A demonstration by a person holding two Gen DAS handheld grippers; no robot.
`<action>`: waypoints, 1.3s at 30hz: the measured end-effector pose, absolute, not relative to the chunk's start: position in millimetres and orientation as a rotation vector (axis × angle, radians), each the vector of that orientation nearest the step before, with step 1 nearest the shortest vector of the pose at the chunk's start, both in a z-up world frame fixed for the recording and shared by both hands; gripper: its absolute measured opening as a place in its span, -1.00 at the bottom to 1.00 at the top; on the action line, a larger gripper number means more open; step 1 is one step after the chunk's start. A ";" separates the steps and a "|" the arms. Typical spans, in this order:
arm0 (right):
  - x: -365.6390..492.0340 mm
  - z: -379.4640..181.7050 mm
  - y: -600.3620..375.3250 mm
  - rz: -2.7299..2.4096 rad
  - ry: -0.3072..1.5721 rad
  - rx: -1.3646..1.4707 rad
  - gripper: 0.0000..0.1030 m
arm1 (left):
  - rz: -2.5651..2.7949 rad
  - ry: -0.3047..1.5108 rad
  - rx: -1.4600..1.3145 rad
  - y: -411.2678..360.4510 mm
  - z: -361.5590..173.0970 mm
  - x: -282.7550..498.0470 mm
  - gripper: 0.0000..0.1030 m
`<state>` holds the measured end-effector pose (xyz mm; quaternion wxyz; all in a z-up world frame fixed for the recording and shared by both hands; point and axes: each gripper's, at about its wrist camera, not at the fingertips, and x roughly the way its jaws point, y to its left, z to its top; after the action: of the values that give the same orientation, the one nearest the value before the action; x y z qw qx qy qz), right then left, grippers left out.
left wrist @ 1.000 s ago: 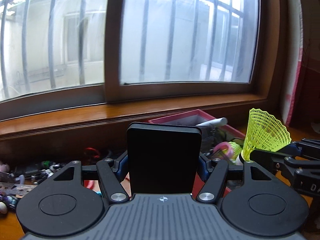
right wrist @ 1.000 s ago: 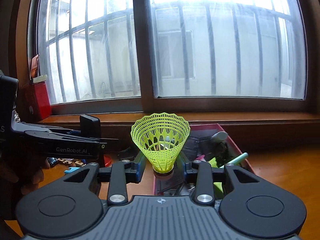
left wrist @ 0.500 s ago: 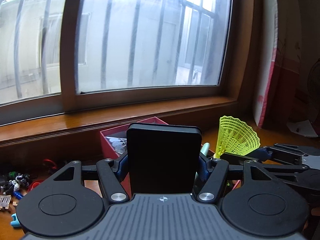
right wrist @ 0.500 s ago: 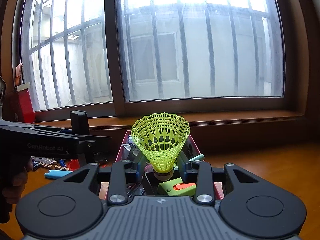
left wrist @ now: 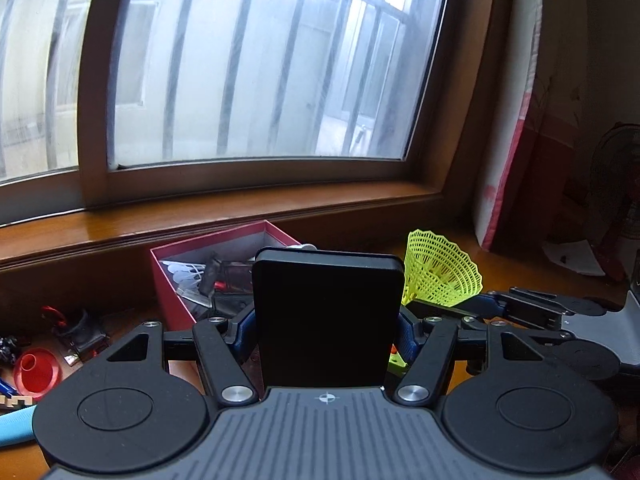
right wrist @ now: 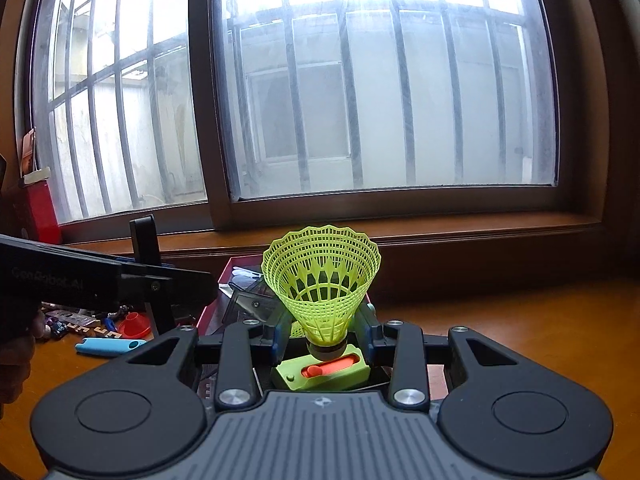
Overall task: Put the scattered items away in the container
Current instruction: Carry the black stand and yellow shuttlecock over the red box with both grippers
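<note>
Table [right wrist: 520, 340]: black slab [left wrist: 326, 320] hides box [left wrist: 176, 304].

Barred window [right wrist: 384, 92] above a wooden sill [left wrist: 224, 216]; pink-edged curtain [left wrist: 516, 128] at right.

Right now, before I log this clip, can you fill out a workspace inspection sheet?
Surface: wooden table, bare on the right.
Job's things: red box partly filled; yellow shuttlecock; flat black slab.
Clutter: red cone, blue tube and small parts left of the box.
Grippers: right hand-held gripper shut on the shuttlecock above the box; left hand-held gripper shut on the slab.
Cables: nothing seen.
Surroundings: barred window, wooden sill.
</note>
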<state>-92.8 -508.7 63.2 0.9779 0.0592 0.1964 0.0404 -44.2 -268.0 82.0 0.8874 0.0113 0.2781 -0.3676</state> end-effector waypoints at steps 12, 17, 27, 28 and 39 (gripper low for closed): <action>-89.3 61.1 -509.7 0.087 0.395 0.126 -0.28 | -0.776 0.593 0.094 -277.2 73.1 -48.3 0.25; -84.3 62.9 -506.2 0.096 0.394 0.116 -0.28 | -0.797 0.611 0.111 -276.9 67.1 -44.3 0.26; -71.2 63.7 -501.1 0.118 0.396 0.092 -0.28 | -0.854 0.625 0.084 -280.4 59.3 -33.5 0.26; -70.3 63.7 -501.2 0.119 0.397 0.091 -0.28 | -0.851 0.628 0.090 -281.6 58.1 -32.7 0.26; -50.0 71.2 -500.5 0.157 0.385 0.040 -0.27 | -0.838 0.653 0.103 -279.5 50.4 -32.3 0.26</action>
<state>-50.0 -500.5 71.2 0.9783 0.0198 0.1910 0.0780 -32.3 -279.5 50.4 0.8609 0.0490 0.3113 -0.3993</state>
